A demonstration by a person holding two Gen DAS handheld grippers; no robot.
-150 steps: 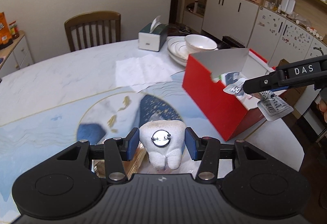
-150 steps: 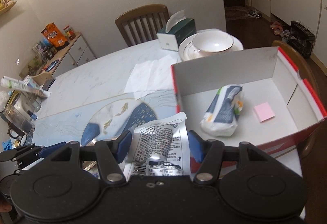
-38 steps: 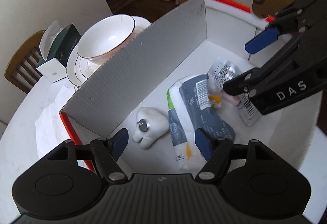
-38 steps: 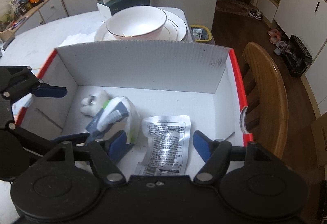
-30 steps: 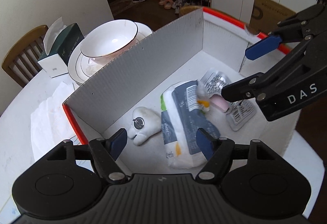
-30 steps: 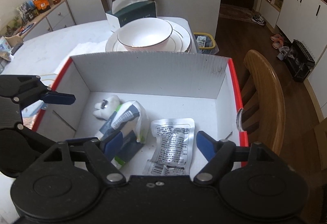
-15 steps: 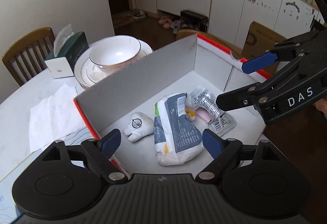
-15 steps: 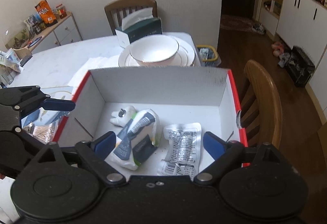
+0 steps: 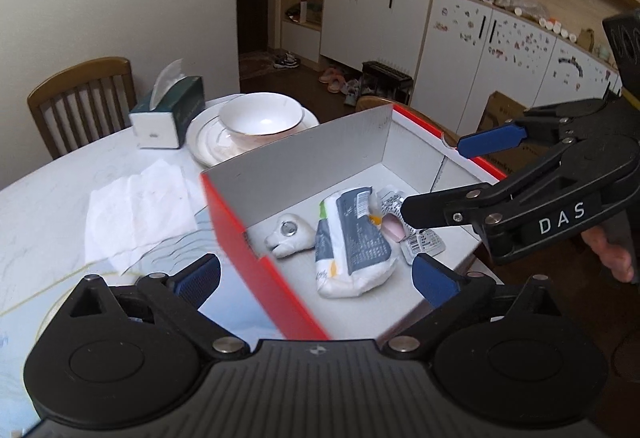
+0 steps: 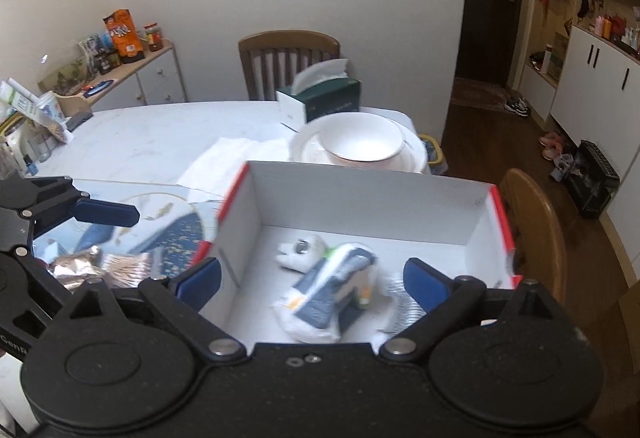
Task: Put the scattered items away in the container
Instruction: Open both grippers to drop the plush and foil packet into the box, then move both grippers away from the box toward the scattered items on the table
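Both your left hand-held gripper (image 9: 316, 278) and right hand-held gripper (image 10: 312, 278) gape wide, empty. Left of the red box (image 10: 234, 186), the crinkly foil packet (image 10: 78, 266) on the table (image 10: 160, 134) is light and slippery; pinch its edge.

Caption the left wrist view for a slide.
Both open grippers, left and right, above the red box holding tooth plush, tissue pack, foil pouch.

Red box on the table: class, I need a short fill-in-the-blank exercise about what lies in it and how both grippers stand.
1. The tooth-shaped plush lies inside the ____ box.
2. Both the left gripper and right gripper are ____.
3. The white bowl sits on a ____.
4. Behind the bowl stands a green ____ box.

Missing words: red; open; plate; tissue
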